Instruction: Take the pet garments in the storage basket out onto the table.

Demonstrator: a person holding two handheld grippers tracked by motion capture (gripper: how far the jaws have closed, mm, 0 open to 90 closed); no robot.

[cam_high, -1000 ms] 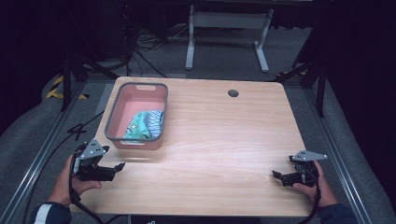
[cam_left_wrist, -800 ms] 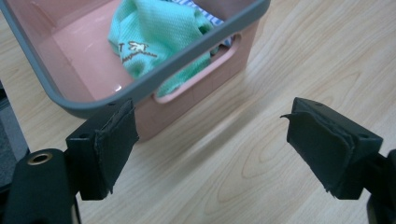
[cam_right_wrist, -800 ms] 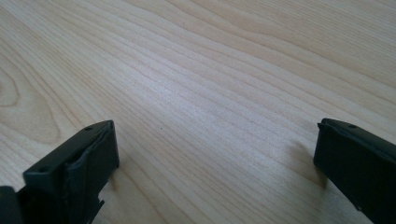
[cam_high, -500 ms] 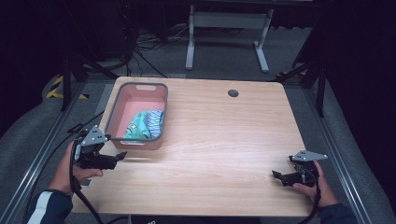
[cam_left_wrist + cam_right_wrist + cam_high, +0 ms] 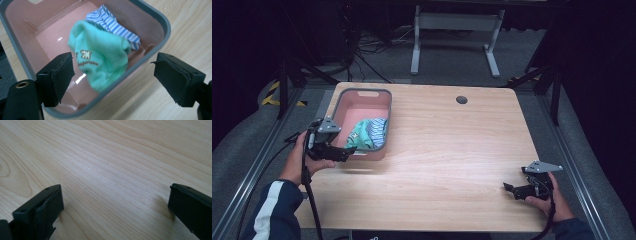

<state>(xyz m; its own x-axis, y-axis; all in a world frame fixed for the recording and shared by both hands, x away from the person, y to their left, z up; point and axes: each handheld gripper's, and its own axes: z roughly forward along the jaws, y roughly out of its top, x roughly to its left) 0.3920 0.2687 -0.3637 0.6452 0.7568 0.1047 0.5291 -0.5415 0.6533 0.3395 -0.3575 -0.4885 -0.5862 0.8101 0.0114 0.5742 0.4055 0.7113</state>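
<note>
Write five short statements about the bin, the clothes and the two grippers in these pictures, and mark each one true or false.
1. The pink bin holds a green garment and a striped cloth. True.
2. The left gripper is clamped on the green garment. False: its jaws stand open above the bin's near corner, apart from the cloth.
3. The right gripper carries a folded towel. False: its jaws are open with only bare table between them.
4. The bin stands at the table's left side. True.
5. The green garment lies out on the table. False: it lies inside the bin.
</note>
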